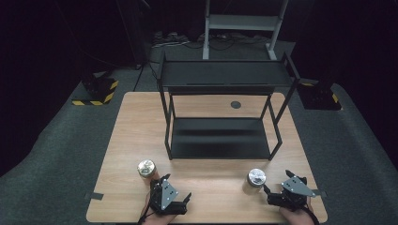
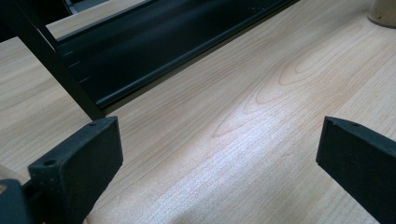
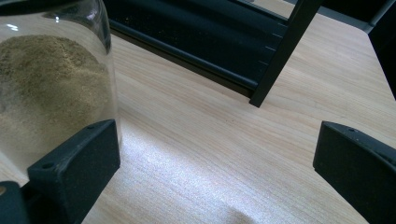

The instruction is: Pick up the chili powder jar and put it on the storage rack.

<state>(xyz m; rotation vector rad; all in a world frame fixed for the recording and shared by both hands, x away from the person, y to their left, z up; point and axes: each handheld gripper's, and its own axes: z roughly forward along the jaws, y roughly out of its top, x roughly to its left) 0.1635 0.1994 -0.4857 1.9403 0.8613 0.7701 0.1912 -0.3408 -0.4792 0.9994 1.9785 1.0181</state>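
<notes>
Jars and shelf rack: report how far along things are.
Nothing looks done yet: the black shelf rack carries nothing on either level. Both jars, the left jar and the right jar, stand on the table. Nothing is in hand: the left gripper and right gripper are open, each beside a jar. Presumably both jars remain to be shelved.

1. Left jar (image 1: 146, 168): glass, shiny metal lid, upright on the wooden table (image 1: 131, 140); near the front edge, well left of the other jar.
2. Right jar (image 1: 256, 180): glass, metal lid, upright; holds tan-green powder; front right.
3. Black two-tier shelf (image 1: 220, 140): upright mid-table behind both jars; both tiers bare.
</notes>
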